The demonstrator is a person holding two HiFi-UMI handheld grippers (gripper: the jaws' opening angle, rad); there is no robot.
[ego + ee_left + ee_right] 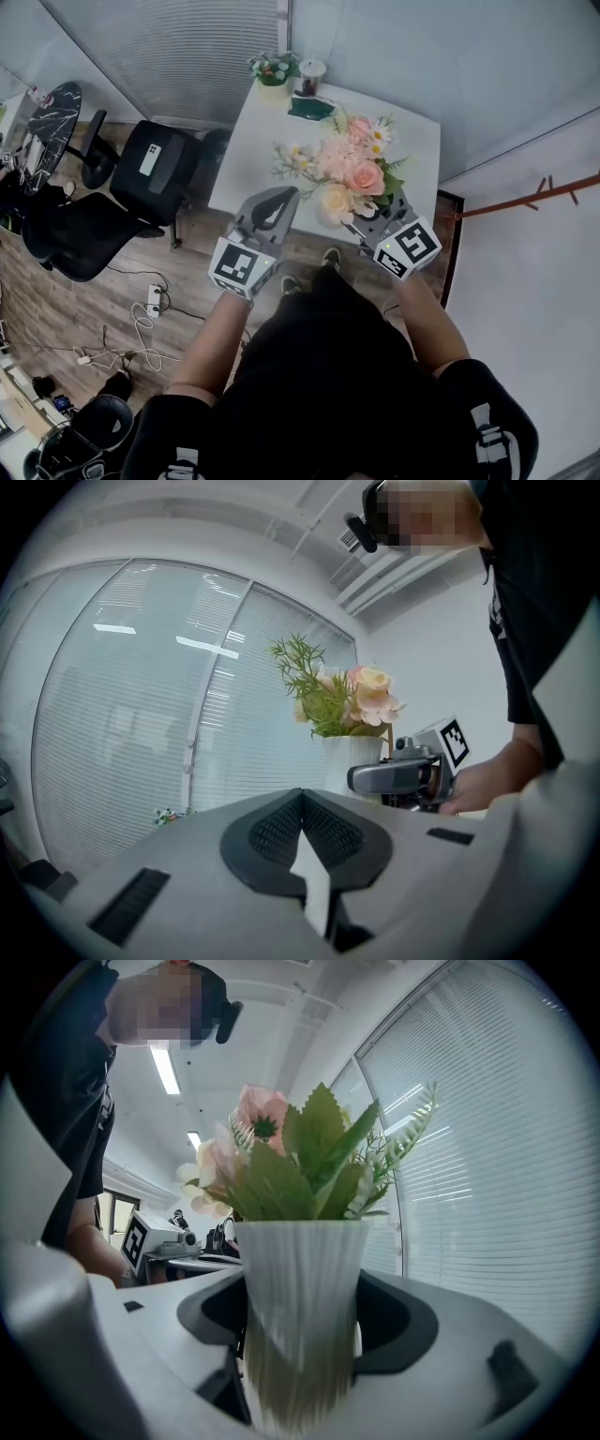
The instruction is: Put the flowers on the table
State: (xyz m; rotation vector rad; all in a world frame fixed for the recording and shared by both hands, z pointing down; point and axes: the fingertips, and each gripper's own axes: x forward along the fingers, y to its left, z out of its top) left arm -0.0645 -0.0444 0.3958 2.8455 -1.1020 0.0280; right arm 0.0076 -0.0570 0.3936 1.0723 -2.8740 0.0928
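This looks like the carrying step. The right claw (pixel 300 1335) is clamped on a white ribbed vase (pixel 302 1269) holding pink and cream flowers (pixel 352 173), at the tabletop's (pixel 267 131) near edge. The left claw (pixel 305 832) is closed on nothing. Next, bring the vase in over the tabletop, lower it and release.

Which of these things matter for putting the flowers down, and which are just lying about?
In the job: flowers, white vase, right tool gripping it, table.
Lying about: shut empty left tool, small potted plant, cup, black chair, power strip.
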